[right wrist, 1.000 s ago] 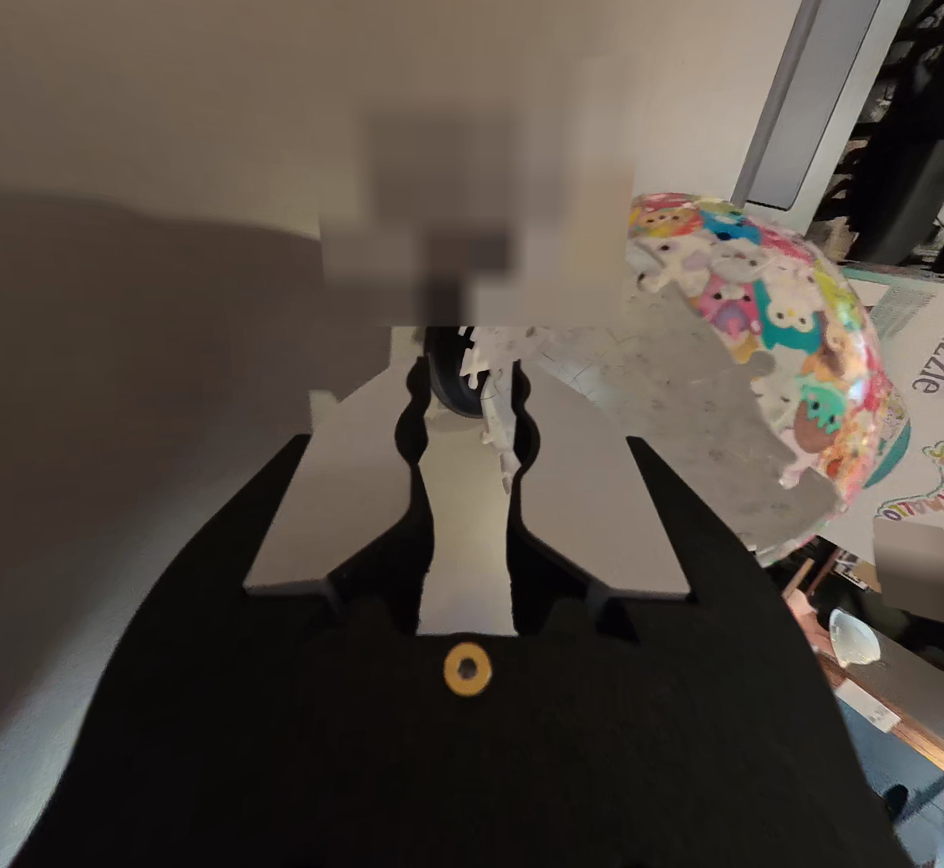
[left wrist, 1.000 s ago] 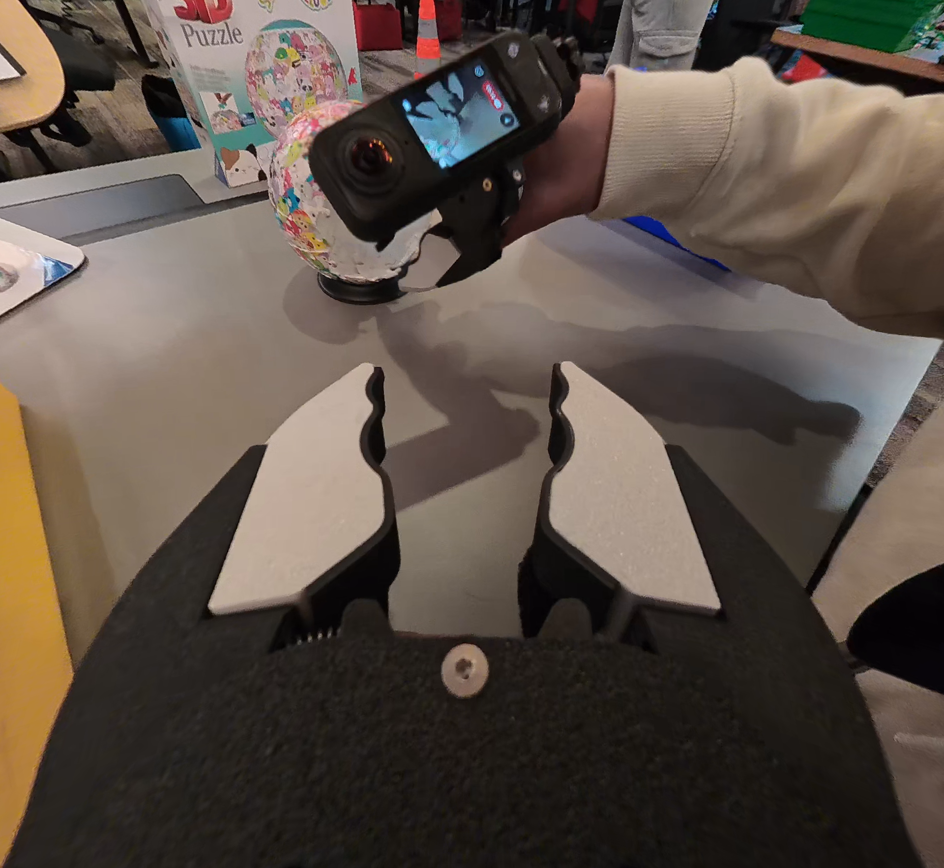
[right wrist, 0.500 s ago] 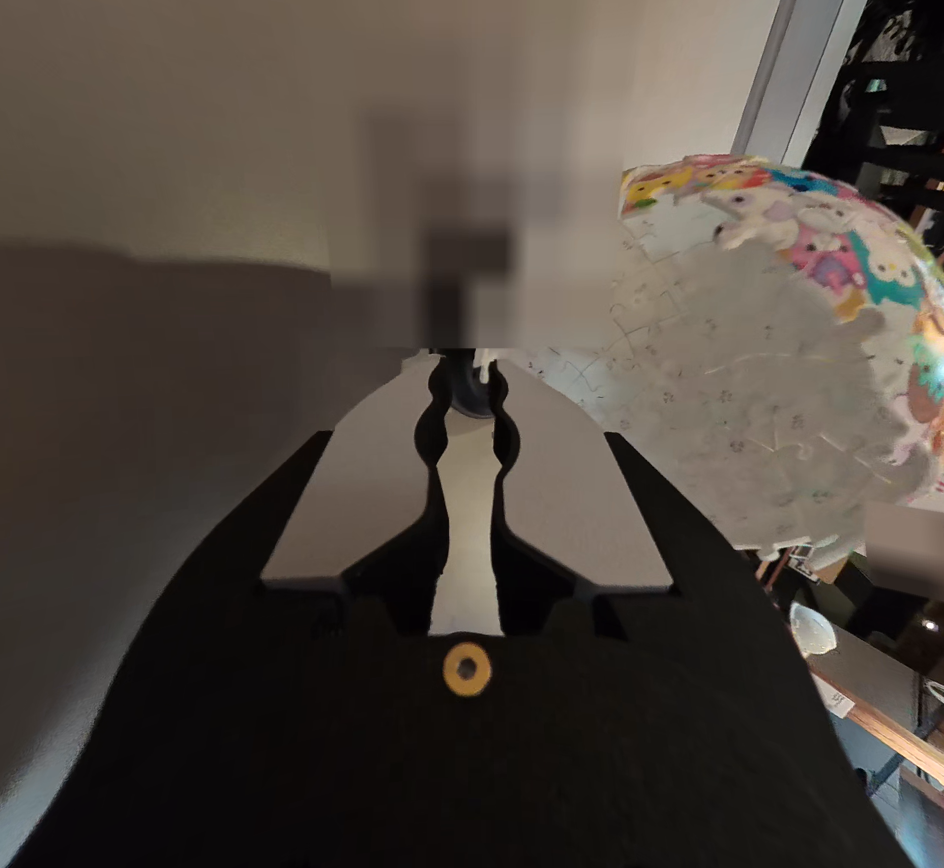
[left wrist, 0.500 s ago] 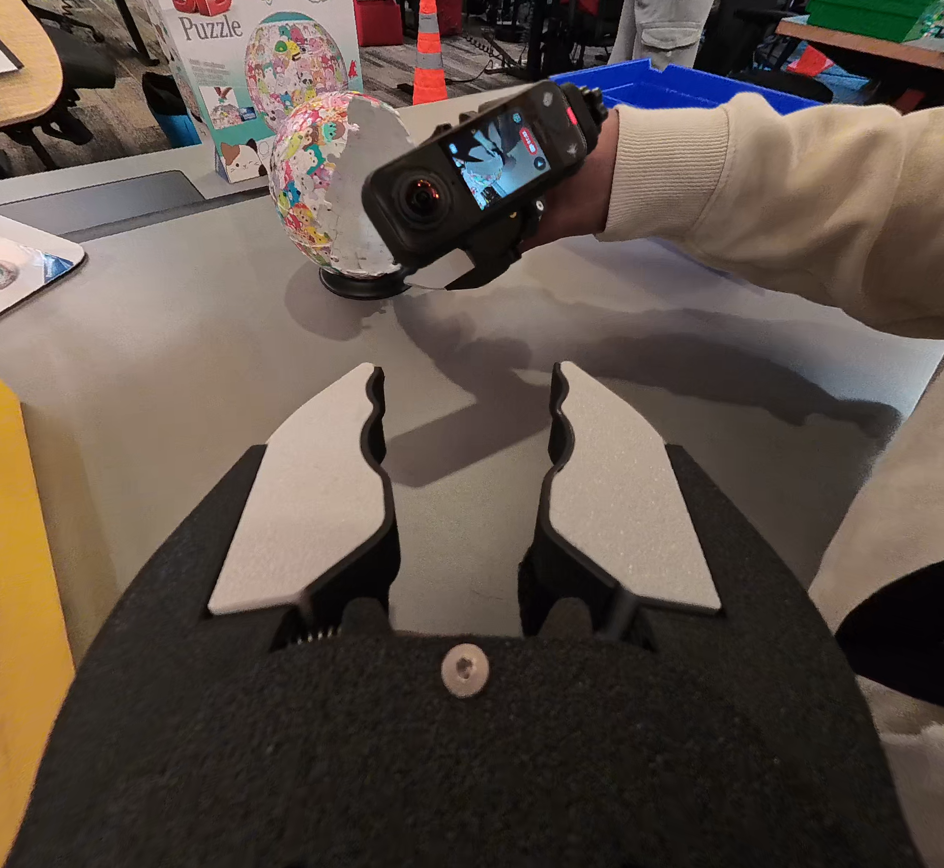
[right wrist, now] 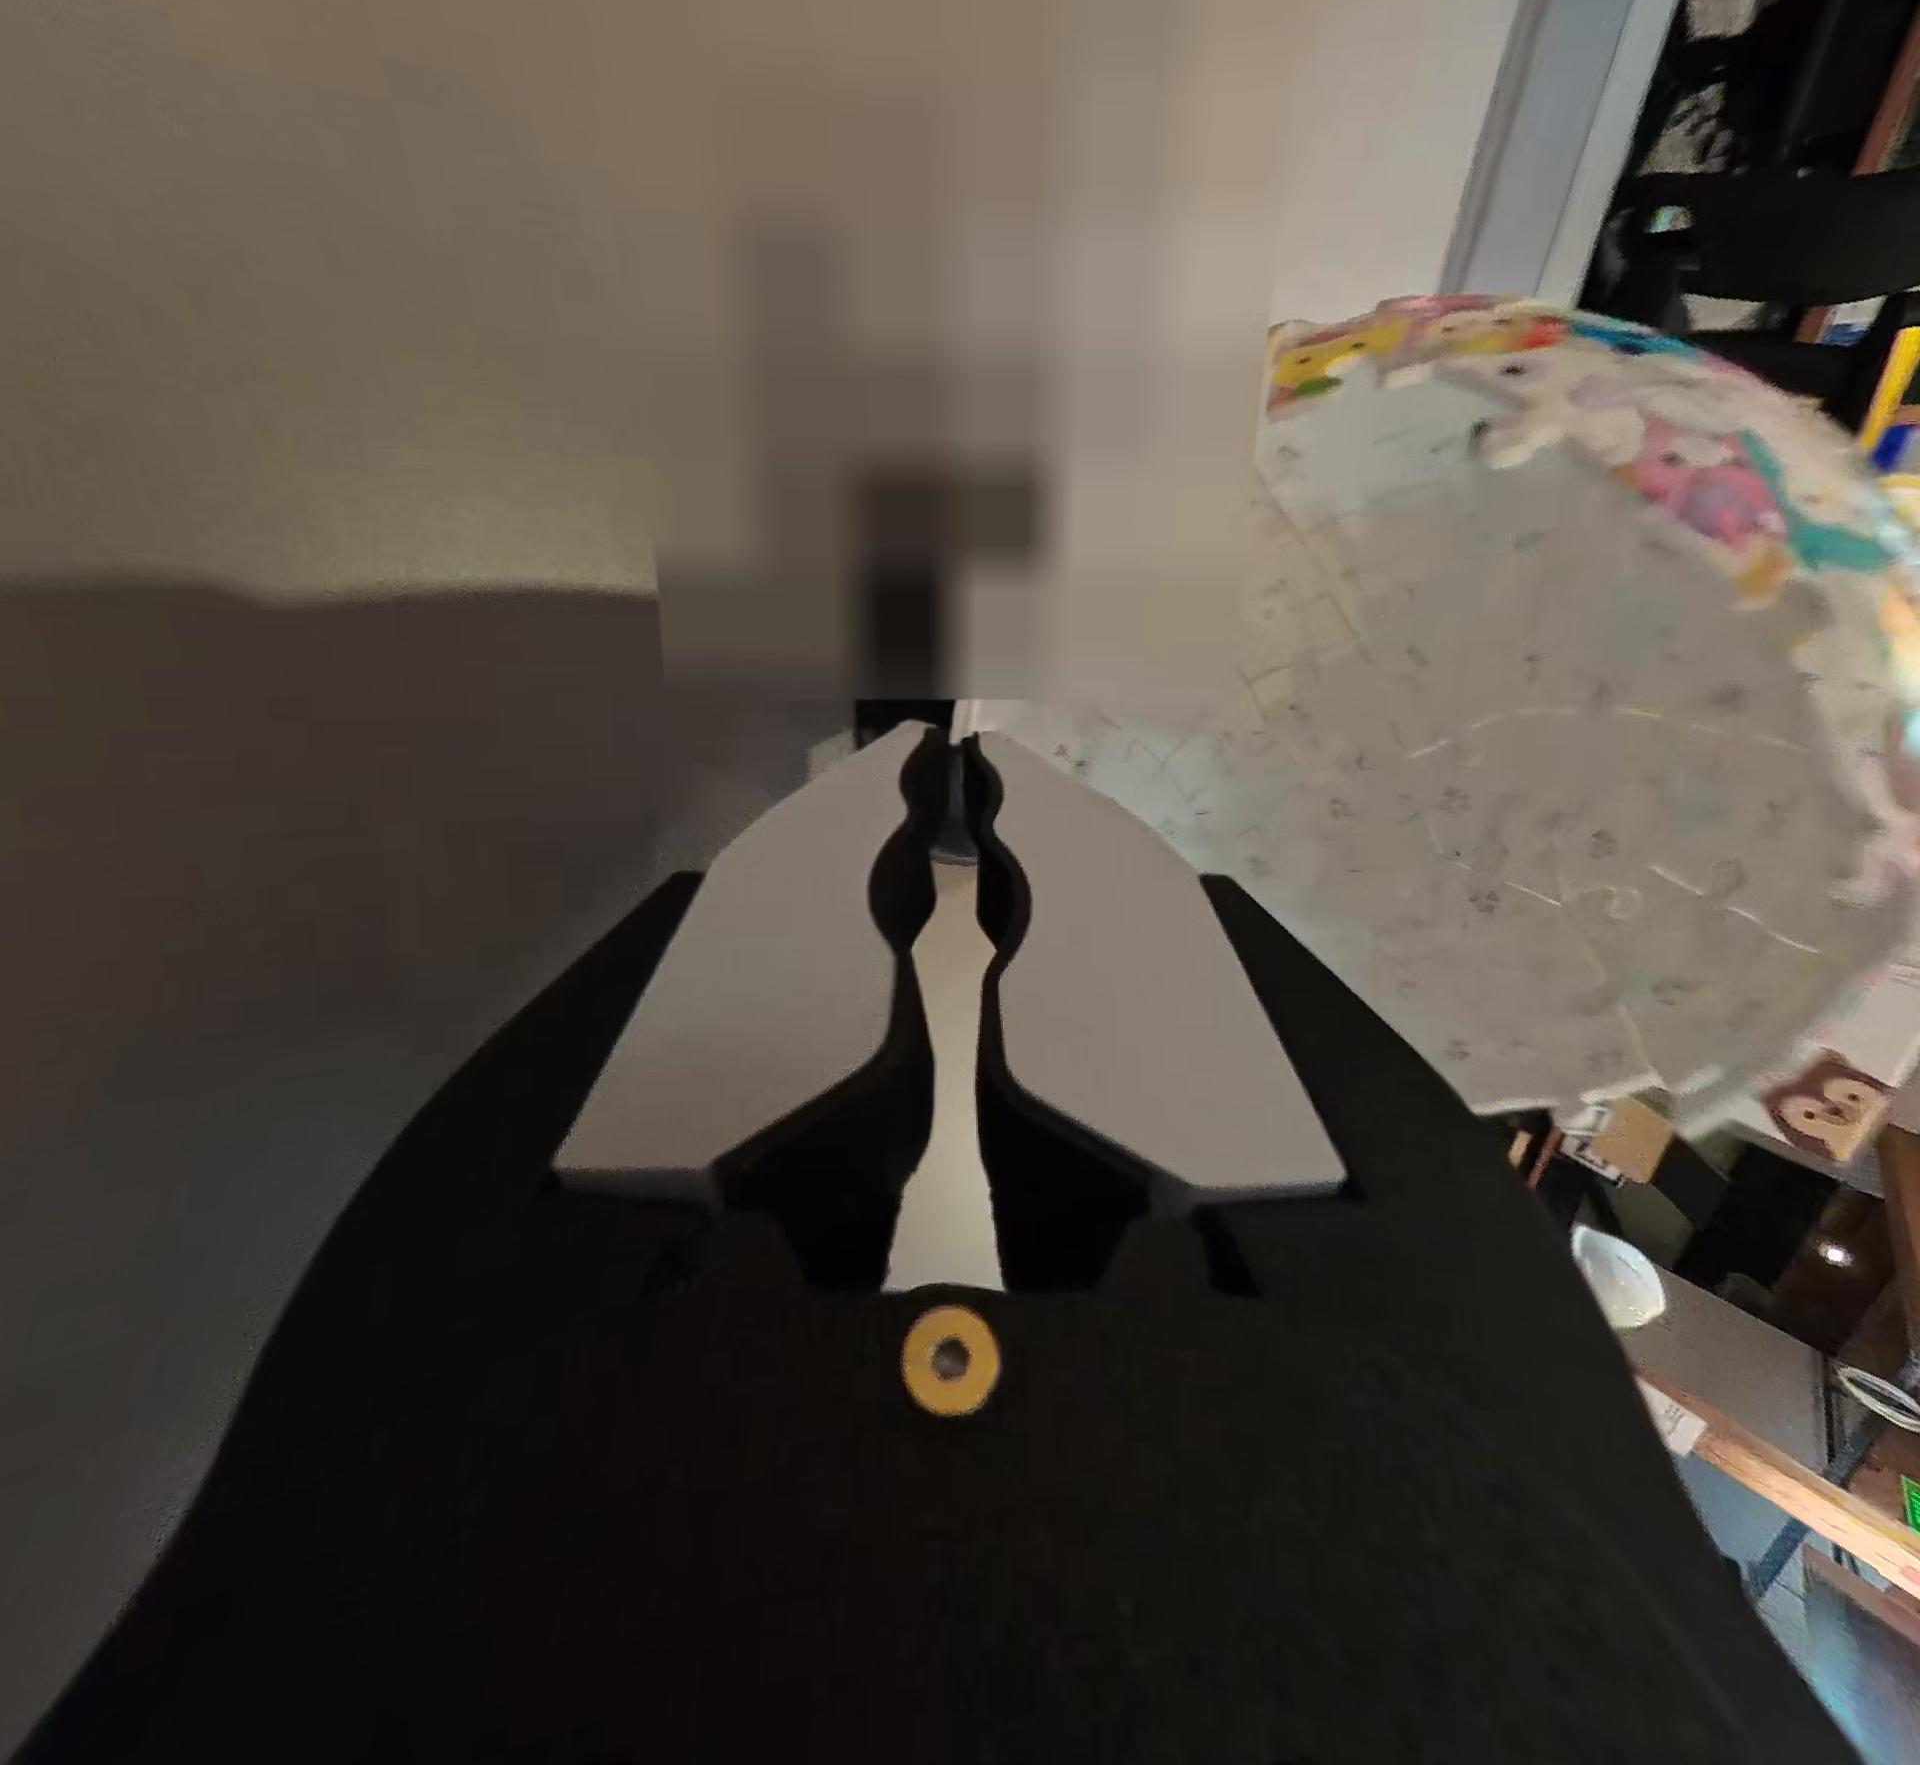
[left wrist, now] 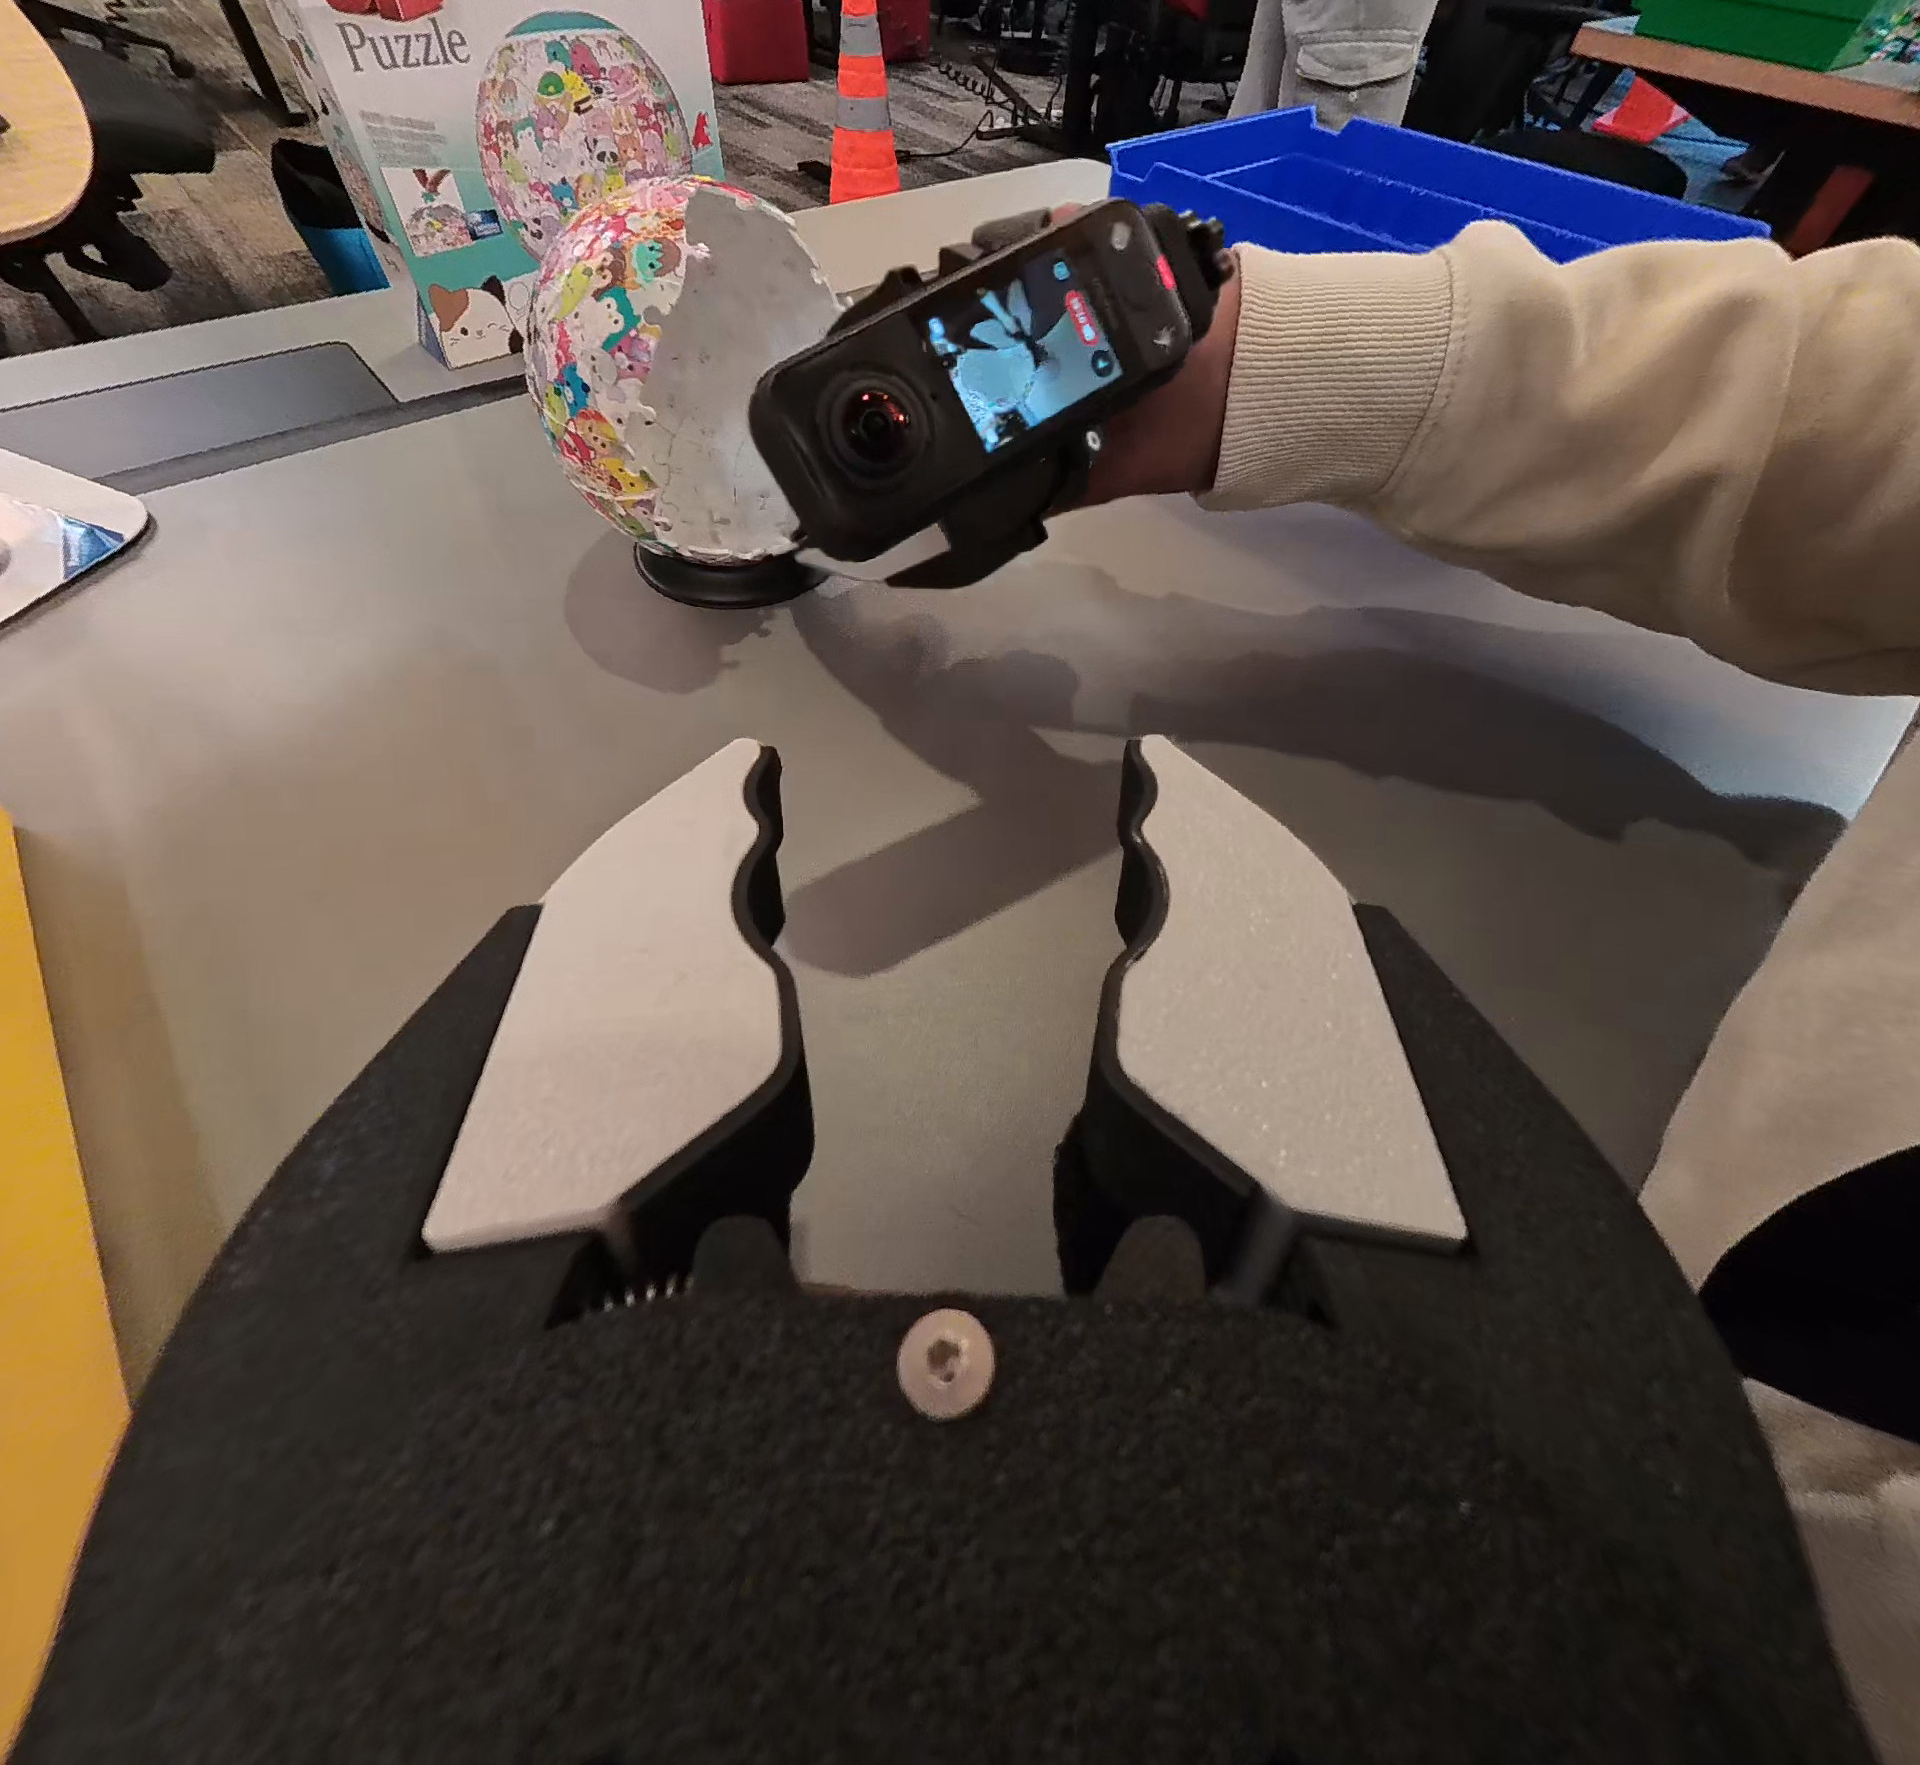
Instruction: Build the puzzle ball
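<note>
While my left gripper (left wrist: 948, 868) hangs released above the tabletop (left wrist: 312, 676), my right gripper (right wrist: 948, 759), nearly clenched on nothing visible, sits beside the half-built puzzle ball (left wrist: 665, 365) on its black stand (left wrist: 717, 581); light, fragile shell, best held by its finished coloured side.

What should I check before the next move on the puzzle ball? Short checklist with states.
1. Puzzle ball seated on its black stand: ok, upright on the grey table.
2. Shell complete: not ok, a large gap shows the pale inside.
3. Left gripper free: ok, open, empty, well short of the ball.
4. Right gripper state: nearly shut. Whether it grips a piece: cannot tell, tips meet blur.
5. Right gripper clear of the ball: cannot tell, it hangs close by the stand.
6. Loose pieces within reach: cannot tell, none visible on the table.
</note>
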`<state>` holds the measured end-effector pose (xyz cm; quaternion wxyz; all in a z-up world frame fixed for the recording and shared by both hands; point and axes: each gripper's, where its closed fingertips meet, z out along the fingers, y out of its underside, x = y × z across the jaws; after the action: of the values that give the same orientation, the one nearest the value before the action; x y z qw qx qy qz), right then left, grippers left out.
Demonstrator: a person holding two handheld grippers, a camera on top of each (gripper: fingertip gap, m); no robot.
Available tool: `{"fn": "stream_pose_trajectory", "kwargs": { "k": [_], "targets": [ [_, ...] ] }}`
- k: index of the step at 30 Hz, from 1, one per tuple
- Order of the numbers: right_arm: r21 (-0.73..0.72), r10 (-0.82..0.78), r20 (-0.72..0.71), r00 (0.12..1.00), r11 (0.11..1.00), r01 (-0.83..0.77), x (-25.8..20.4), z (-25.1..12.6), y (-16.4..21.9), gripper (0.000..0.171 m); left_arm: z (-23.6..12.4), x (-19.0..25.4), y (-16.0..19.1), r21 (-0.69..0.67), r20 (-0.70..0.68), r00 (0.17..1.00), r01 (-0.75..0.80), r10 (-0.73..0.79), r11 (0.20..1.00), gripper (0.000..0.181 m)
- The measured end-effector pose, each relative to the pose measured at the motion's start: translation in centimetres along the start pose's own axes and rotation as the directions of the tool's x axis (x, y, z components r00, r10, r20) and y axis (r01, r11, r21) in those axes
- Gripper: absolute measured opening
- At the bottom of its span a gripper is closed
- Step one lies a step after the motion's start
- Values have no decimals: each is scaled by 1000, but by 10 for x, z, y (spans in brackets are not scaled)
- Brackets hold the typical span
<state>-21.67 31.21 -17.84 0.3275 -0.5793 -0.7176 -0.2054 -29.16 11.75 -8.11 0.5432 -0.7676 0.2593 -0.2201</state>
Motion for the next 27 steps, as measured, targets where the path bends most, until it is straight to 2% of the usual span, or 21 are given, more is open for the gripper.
{"fn": "stream_pose_trajectory", "kwargs": {
  "k": [6,12,19,27],
  "targets": [
    [51,1,-34,999,999,0,8,-10,-4,2,0,-1,-1,3,1,1000,3,-3,1000,62],
    [114,-10,0,1000,993,10,6,-26,-9,2,0,1,-1,4,-3,1000,3,-3,1000,62],
    [125,-12,127,992,992,-4,3,-31,-8,2,1,3,-3,6,-11,1000,2,-2,1000,62],
    [125,-91,242,966,990,62,6,-26,-3,2,0,3,-4,10,-10,1000,-4,4,1000,62]
  ]
}}
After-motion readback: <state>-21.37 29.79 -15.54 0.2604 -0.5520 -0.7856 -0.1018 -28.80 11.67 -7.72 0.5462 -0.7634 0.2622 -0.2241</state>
